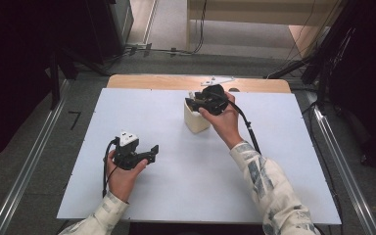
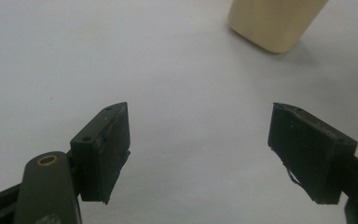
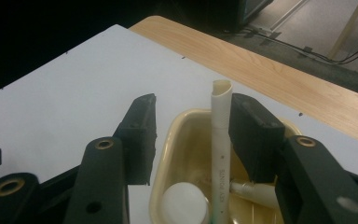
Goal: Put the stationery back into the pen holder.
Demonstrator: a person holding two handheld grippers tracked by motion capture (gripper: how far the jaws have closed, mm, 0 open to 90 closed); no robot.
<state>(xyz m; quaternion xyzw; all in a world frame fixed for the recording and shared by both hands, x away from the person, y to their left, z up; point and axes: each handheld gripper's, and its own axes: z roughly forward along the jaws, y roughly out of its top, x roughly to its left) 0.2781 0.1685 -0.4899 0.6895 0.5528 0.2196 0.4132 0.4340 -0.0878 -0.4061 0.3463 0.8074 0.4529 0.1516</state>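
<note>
Pen (image 3: 220, 140), white, stands upright in cream holder (image 3: 177, 154), between jaws of right gripper (image 3: 193, 135); jaws apart, pen just beside/maybe touching the right-hand pad, not clamped. Grey print runs along barrel, too blurry to read for sure. White round cap (image 3: 184, 201) plus another white marker lie lower in the holder, below the jaws. High view: right gripper (image 1: 196, 104) sits over holder (image 1: 196, 122). Left gripper (image 2: 198, 140) jaws wide open w/ nothing between, bare white table (image 2: 74, 60) under them; holder (image 2: 272, 23) well ahead, right of jaws.
</note>
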